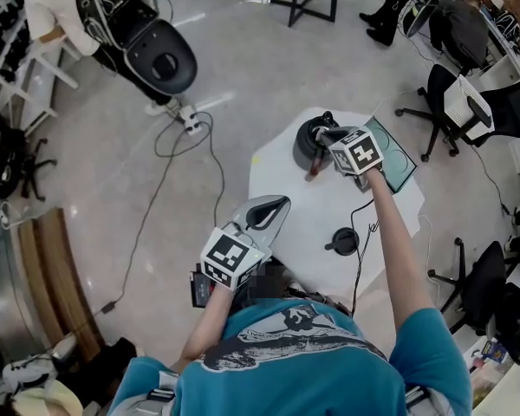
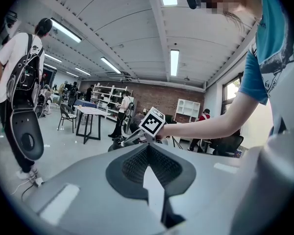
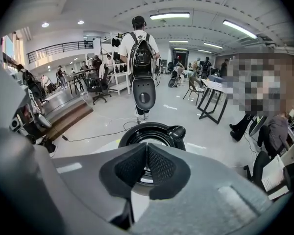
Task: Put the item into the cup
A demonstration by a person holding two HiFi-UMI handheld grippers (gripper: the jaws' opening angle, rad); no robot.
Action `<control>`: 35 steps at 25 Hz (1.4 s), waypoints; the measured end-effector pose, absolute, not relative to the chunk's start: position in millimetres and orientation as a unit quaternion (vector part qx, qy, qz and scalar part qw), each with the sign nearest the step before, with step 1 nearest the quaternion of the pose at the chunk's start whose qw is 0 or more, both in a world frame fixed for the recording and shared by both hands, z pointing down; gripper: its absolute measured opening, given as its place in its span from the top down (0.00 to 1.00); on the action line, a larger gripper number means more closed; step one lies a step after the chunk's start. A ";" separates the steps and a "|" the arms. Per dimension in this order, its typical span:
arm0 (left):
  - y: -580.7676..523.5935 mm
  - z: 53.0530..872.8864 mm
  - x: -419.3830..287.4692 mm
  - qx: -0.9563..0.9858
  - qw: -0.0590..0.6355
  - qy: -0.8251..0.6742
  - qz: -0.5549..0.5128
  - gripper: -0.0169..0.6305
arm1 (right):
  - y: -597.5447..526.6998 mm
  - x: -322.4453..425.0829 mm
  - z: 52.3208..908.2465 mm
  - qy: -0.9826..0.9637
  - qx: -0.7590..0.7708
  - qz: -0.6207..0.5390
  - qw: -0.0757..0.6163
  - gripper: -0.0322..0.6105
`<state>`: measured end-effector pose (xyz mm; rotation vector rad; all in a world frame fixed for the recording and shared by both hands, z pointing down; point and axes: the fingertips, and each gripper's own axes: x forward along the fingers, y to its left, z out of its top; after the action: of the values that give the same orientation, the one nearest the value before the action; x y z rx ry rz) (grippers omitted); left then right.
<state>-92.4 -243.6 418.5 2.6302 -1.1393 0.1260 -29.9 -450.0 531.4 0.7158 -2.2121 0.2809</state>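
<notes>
While shut — R gripper (image 3: pixel 147 149) at cup (image 3: pixel 137 132)

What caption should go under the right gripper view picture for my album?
Closed right claw aims down at the open black cup.

A power strip (image 1: pixel 189 121) lies on the grey floor (image 1: pixel 243 59). An office chair (image 1: pixel 442 89) stands beside the white table (image 1: pixel 286 176).
</notes>
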 end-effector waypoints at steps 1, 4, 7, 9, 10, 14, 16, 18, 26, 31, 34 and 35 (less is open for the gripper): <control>-244.2 418.8 -92.5 0.908 0.135 -0.393 0.044 0.95 | -449.9 -29.9 532.4 -0.870 0.282 0.113 0.389 0.94; -245.1 419.2 -92.7 0.908 0.134 -0.394 0.045 0.95 | -450.5 -29.0 534.6 -0.869 0.281 0.118 0.391 0.94; -245.7 420.4 -94.2 0.908 0.133 -0.396 0.044 0.95 | -450.3 -28.8 535.6 -0.869 0.279 0.119 0.392 0.94; -245.5 421.2 -95.3 0.908 0.134 -0.396 0.045 0.95 | -449.7 -29.4 535.4 -0.869 0.277 0.119 0.392 0.93; -245.2 421.4 -95.4 0.908 0.135 -0.395 0.045 0.95 | -449.4 -29.8 535.2 -0.870 0.276 0.119 0.391 0.93; -245.9 421.0 -94.2 0.909 0.136 -0.391 0.046 0.95 | -449.5 -30.3 534.8 -0.869 0.275 0.119 0.393 0.91; -246.9 421.0 -92.3 0.910 0.137 -0.389 0.047 0.95 | -450.1 -29.3 534.7 -0.869 0.275 0.120 0.394 0.91; -247.2 421.0 -91.1 0.910 0.137 -0.387 0.047 0.95 | -449.9 -28.8 534.2 -0.869 0.275 0.121 0.392 0.91; -243.7 423.1 -91.3 0.912 0.138 -0.384 0.047 0.95 | -446.9 -28.9 530.5 -0.870 0.281 0.116 0.389 0.87; -243.5 423.7 -90.3 0.913 0.139 -0.381 0.048 0.95 | -443.2 -27.9 522.1 -0.875 0.288 0.113 0.372 0.87; -241.4 424.3 -91.3 0.914 0.139 -0.379 0.047 0.95 | -438.3 -28.0 509.6 -0.883 0.299 0.110 0.345 0.87; -241.0 424.3 -91.6 0.914 0.139 -0.378 0.047 0.95 | -435.6 -27.6 503.3 -0.886 0.304 0.110 0.333 0.87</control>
<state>-91.6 -241.0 424.3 2.6429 -1.0936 0.1359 -27.6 -435.6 503.3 0.7940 -2.3133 0.2874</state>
